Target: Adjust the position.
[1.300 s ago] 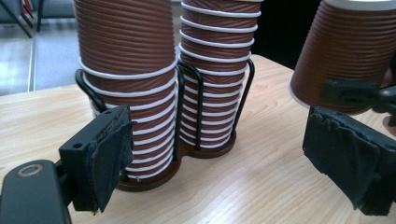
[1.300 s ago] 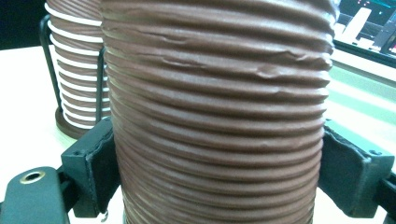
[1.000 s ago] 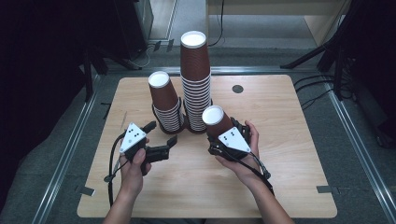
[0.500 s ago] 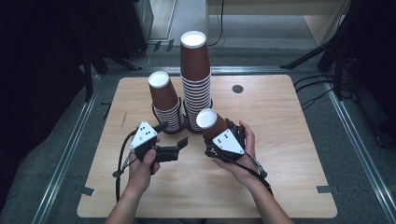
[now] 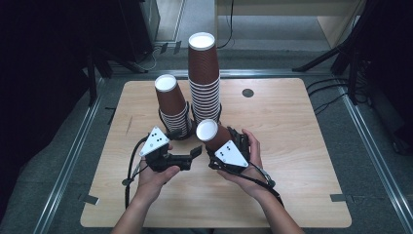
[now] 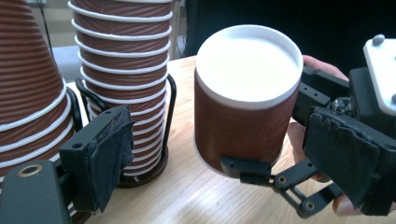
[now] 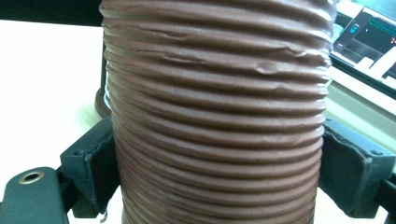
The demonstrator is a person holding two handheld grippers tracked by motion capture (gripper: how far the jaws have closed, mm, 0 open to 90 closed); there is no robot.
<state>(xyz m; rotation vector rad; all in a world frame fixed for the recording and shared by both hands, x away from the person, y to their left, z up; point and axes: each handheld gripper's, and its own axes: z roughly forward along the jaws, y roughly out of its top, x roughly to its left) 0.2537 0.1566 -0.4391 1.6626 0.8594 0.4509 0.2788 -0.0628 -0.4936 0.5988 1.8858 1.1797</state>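
A brown ribbed paper cup point(image 5: 215, 136), white base up and tilted to the left, is held by my right gripper point(image 5: 220, 145), whose jaws press on both its sides point(image 7: 215, 116). My left gripper point(image 5: 194, 155) points right at that cup and stands open. In the left gripper view the cup point(image 6: 245, 102) sits between its two padded jaws with a gap on each side. Behind them stand a short stack of upturned cups point(image 5: 171, 104) and a tall stack point(image 5: 203, 78), each in a black wire holder.
The wooden table point(image 5: 297, 131) has a small black disc point(image 5: 248, 92) at the back right. Metal rails run along both sides, and dark stands and cables lie on the floor beyond. A hand point(image 6: 299, 135) grips the right gripper.
The right gripper has carried the cup left and toward the person, tilting it more. The left gripper has moved right, so its open jaws now flank the cup.
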